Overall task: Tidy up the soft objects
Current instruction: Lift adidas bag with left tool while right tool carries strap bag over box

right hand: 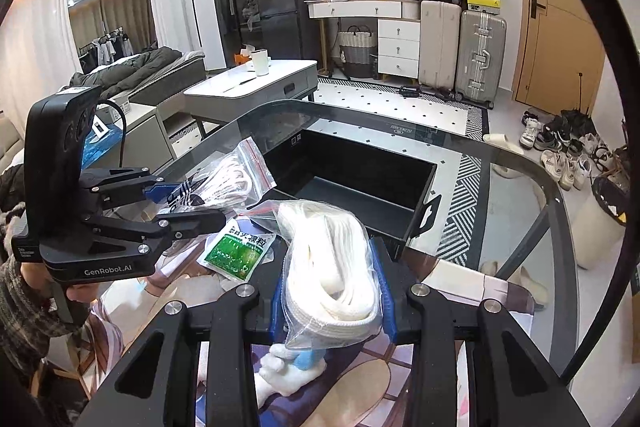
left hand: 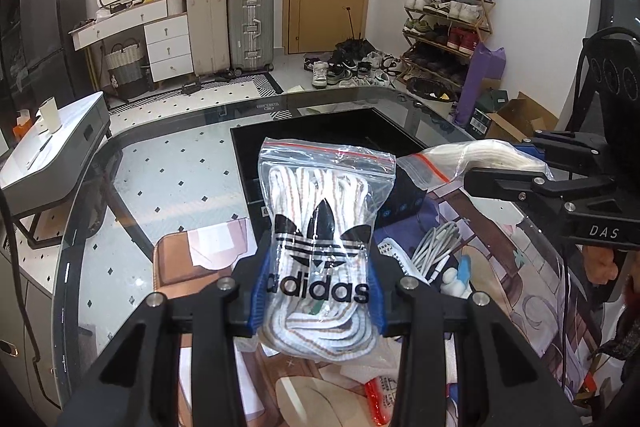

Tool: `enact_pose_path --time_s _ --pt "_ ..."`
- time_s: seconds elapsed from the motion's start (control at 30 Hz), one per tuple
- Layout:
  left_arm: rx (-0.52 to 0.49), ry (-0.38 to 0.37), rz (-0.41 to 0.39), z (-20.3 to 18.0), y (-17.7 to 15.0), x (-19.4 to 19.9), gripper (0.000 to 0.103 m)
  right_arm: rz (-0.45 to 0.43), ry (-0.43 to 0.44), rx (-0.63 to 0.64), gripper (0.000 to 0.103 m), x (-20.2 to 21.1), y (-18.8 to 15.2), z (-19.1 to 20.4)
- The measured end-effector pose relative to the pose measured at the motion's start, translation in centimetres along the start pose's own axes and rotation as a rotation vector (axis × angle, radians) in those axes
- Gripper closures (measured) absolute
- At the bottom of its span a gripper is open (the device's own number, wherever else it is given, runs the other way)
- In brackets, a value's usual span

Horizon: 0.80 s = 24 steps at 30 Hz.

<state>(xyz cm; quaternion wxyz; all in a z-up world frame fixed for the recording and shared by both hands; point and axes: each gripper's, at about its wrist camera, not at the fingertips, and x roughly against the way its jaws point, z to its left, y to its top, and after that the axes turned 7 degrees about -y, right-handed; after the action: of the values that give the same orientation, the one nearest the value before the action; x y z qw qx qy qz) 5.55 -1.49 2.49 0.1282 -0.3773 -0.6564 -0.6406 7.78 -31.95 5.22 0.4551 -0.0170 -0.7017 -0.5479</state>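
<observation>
My left gripper [left hand: 318,291] is shut on a clear zip bag of striped white laces with a black adidas logo [left hand: 320,227], held upright above the glass table. In the right wrist view the same bag [right hand: 224,179] shows at the left in that gripper [right hand: 188,203]. My right gripper [right hand: 332,291] is shut on a second clear zip bag of plain white laces [right hand: 332,259]. That second bag [left hand: 472,157] appears at the right of the left wrist view, in the right gripper [left hand: 508,163]. An open black box [right hand: 352,179] sits just beyond both bags.
On the printed mat [left hand: 520,267] lie a coiled white cable [left hand: 436,247], a white and blue plush figure [right hand: 288,363] and a green sachet [right hand: 238,251]. The glass table's rim [left hand: 72,227] curves at the left. A person's hand [right hand: 80,291] holds the left gripper.
</observation>
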Motion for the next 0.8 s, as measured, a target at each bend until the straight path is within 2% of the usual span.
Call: enact_pose_path --time_s 0.8 --pt "-0.008 0.021 -0.025 1.2 3.3 -0.7 0.065 -0.056 -0.02 0.005 0.066 -0.5 4.3 -0.8"
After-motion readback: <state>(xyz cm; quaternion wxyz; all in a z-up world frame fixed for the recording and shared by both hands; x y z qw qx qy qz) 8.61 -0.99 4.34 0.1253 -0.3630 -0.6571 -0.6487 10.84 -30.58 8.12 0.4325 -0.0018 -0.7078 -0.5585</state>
